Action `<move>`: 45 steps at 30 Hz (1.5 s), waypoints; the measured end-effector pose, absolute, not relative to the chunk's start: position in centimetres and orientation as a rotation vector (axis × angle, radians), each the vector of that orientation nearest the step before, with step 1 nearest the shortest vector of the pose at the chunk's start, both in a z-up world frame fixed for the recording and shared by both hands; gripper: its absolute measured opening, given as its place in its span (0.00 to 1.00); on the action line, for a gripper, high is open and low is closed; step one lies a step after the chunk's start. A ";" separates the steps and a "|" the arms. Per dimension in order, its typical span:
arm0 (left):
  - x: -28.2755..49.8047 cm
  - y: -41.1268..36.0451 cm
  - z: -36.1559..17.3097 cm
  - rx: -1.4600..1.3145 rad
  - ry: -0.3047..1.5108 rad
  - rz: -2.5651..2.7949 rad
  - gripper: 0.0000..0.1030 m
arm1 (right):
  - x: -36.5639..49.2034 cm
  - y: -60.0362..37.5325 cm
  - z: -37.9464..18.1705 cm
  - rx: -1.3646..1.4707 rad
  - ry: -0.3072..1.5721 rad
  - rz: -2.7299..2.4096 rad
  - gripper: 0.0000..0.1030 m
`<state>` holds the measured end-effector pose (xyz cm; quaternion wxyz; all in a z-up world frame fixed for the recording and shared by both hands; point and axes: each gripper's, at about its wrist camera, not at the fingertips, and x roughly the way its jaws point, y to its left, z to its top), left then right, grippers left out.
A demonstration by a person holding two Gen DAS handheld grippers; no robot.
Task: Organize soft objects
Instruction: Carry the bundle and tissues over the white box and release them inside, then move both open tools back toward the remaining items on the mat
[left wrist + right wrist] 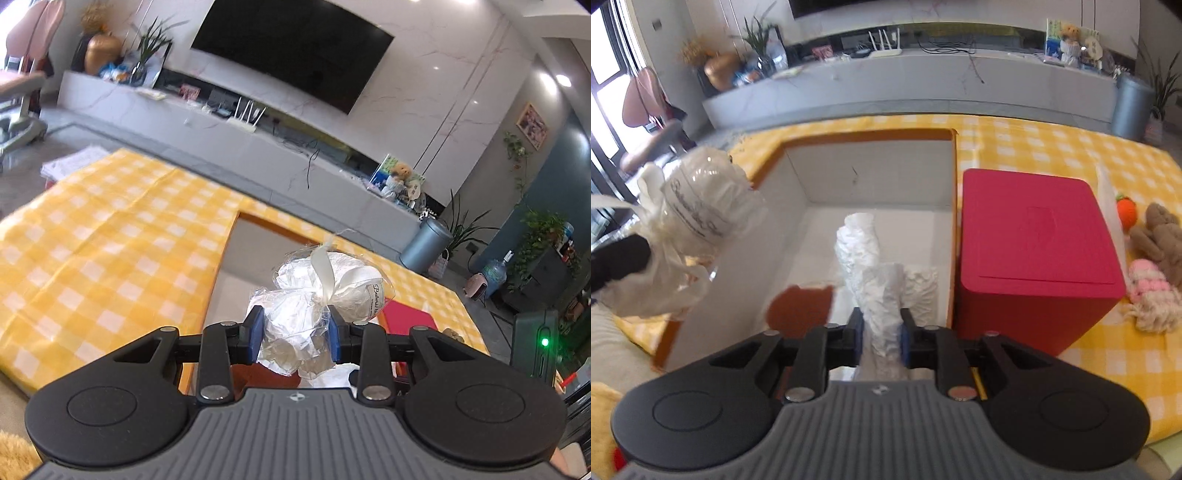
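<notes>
Both grippers are loaded: the left gripper (297, 338) pinches a clear cellophane bundle of white stuffing tied with a cream ribbon (325, 288), and the right gripper (880, 338), jaws narrowly apart, has a crinkled white fabric roll (866, 258) between its pads above the open white box with an orange rim (871, 173). Neither looks released yet. Right of the red lidded box (1034, 251), a brown plush toy (1160, 240), a small orange knitted toy (1126, 210) and a pink-and-white knitted toy (1148, 288) lie on the yellow checked cloth (1052, 147), seemingly unsorted.

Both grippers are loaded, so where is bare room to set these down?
Free: the open box floor along its back wall, and the checked cloth left of the box. Crowded: right of the red box, where the plush toys lie, and the box's near floor.
</notes>
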<state>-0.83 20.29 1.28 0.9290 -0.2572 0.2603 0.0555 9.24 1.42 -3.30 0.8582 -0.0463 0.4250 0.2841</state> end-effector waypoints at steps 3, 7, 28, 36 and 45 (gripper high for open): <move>-0.8 21.0 0.7 -0.554 0.550 0.125 0.38 | 8.3 1.6 -2.8 -0.113 0.792 0.646 0.69; -0.3 20.8 0.0 -0.548 0.573 0.160 0.38 | 7.0 0.2 -0.6 -0.035 0.670 0.694 0.81; -0.7 17.1 2.5 -0.530 0.544 0.316 0.85 | 7.9 -5.0 0.5 0.134 0.651 0.604 0.85; -1.3 14.9 4.3 -0.506 0.486 0.236 0.83 | 10.5 -9.8 4.7 0.014 0.645 0.559 0.86; 1.3 9.7 5.0 -0.376 0.505 0.178 0.76 | 14.4 -18.0 3.1 0.052 0.659 0.321 0.87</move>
